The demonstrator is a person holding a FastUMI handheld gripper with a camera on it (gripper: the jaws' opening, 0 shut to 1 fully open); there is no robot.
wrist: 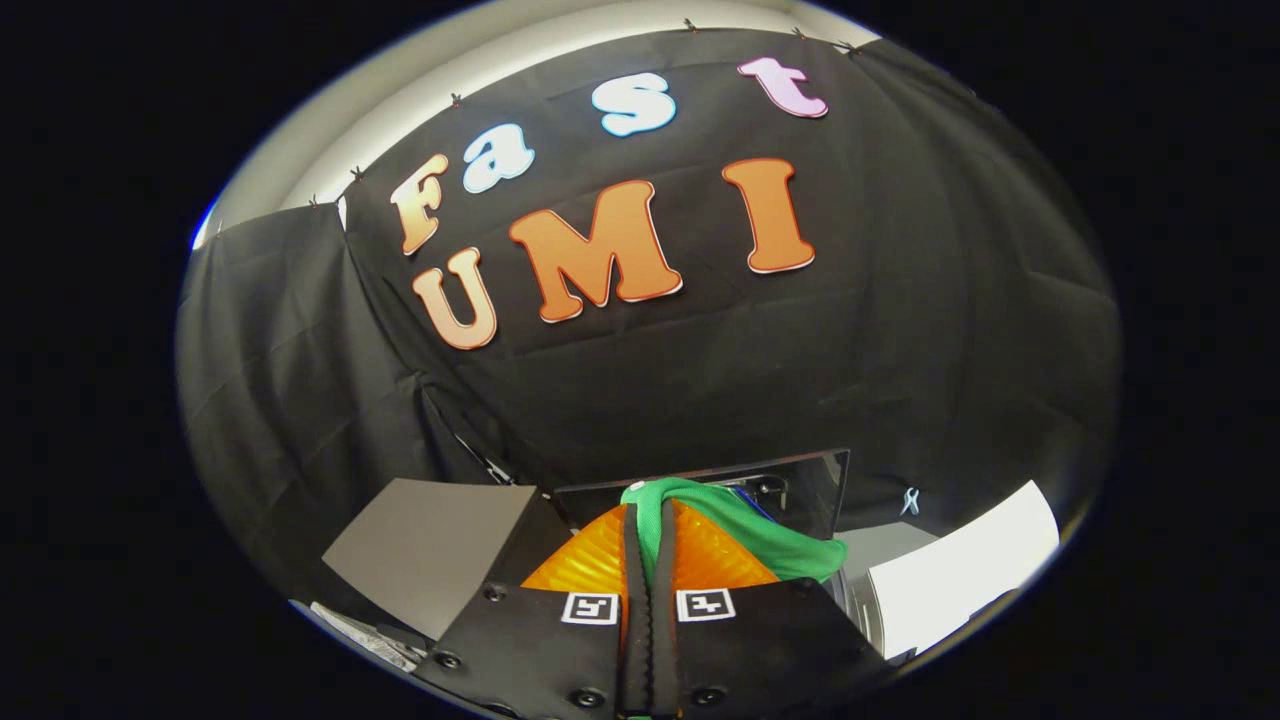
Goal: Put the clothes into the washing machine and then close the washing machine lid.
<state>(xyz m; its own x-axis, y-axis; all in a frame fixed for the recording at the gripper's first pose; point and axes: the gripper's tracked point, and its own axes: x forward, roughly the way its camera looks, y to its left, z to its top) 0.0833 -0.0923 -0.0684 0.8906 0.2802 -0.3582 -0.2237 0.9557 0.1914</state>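
Between the pressed-together fingers of your hand-held gripper [650,560] a green cloth [745,525] is pinched and lifted, draping over the washing machine [880,585] with its lid [800,480] raised; next, lower it into the drum and let go

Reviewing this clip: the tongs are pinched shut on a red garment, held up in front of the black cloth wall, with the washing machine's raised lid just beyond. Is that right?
One detail is off: the garment is green, not red. The gripper view shows the tongs pinched shut on it, held up before the black cloth wall, with the washing machine's raised lid just beyond.
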